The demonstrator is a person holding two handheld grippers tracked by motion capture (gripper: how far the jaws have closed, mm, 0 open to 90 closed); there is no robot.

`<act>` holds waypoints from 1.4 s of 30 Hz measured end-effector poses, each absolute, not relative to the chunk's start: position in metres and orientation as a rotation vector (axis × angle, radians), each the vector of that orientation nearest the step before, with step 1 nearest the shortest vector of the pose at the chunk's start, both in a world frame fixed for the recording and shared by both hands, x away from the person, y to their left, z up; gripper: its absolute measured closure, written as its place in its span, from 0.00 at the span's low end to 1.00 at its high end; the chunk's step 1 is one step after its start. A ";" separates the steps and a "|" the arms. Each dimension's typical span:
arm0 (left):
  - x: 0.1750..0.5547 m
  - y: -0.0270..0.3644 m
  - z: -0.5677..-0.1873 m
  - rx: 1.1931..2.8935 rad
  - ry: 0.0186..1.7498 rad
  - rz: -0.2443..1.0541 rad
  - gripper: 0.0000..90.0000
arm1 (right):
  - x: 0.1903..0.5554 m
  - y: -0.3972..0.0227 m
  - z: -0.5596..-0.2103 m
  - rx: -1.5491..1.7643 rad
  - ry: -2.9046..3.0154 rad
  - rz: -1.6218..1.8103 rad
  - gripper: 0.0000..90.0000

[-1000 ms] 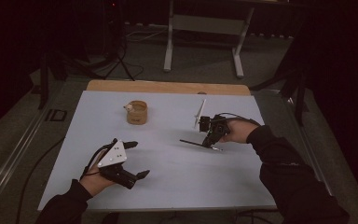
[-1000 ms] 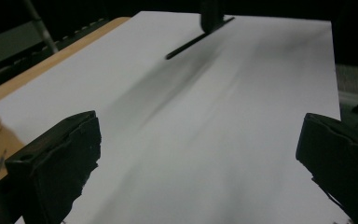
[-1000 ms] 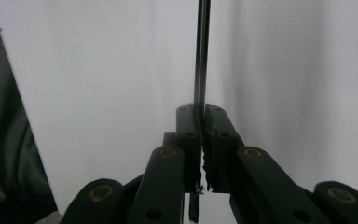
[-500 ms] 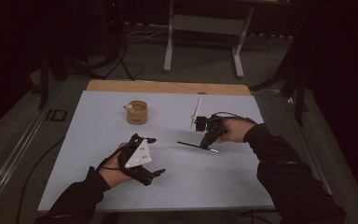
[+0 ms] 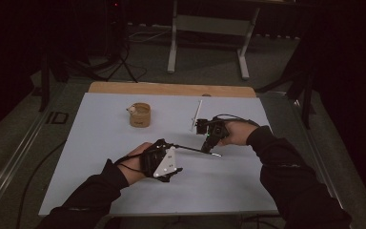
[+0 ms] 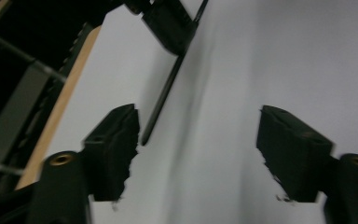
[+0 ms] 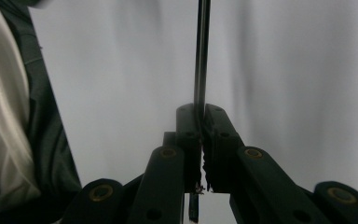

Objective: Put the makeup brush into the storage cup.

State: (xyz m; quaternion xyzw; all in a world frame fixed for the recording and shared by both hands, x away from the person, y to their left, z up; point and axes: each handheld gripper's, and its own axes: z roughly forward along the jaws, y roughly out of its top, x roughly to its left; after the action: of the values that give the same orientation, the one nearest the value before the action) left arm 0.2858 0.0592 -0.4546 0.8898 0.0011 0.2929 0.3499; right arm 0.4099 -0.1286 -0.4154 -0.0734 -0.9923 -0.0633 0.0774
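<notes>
Counter: a pale sheet over a wooden board. It carries a small round wooden cup at the far left and a white stick at the far right, both well apart from the work in hand.

Right claw: pressed together on a thin dark rod. In the right gripper view the jaws pinch the rod near one end, and the rest runs straight out ahead of them.

Rod: held low over the counter near its middle. Its long axis runs across the counter, roughly level, from the right claw toward the person's left. A short stub sticks out on the right-hand side of the pinch.

Left claw: spread, nothing pressed between the pads. Its jaws have just been closing, with no thing between them yet. In the left gripper view the free tip of the rod lies just beside the inner face of the left-hand jaw and ahead of it, not centred in the gap; the right claw shows beyond.

Governing relation: the rod's free end points at the left claw, which is the nearer free claw. In my judgement, a second grip calls for the left claw to shift sideways so the rod sits between the pads.

Markings: no brand, label or writing can be read.
</notes>
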 end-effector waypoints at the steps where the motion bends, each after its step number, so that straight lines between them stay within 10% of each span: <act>1: 0.286 0.056 -0.455 2.304 -0.008 0.786 0.36 | 0.409 -0.128 -0.415 -0.219 -2.970 -0.181 0.95; 20: 0.288 0.029 -0.474 2.445 -0.185 1.198 0.65 | 0.404 -0.120 -0.415 -0.194 -2.959 -0.149 0.95; 42: 0.291 0.027 -0.489 2.536 -0.301 1.307 0.88 | 0.403 -0.114 -0.418 -0.176 -2.935 -0.138 0.95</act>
State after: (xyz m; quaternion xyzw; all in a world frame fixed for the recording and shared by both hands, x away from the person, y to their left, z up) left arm 0.2911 0.0267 -0.4885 0.8758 -0.1038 0.4513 0.1359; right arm 0.4032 -0.1136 -0.4180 -0.0594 -0.9922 -0.0467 0.0989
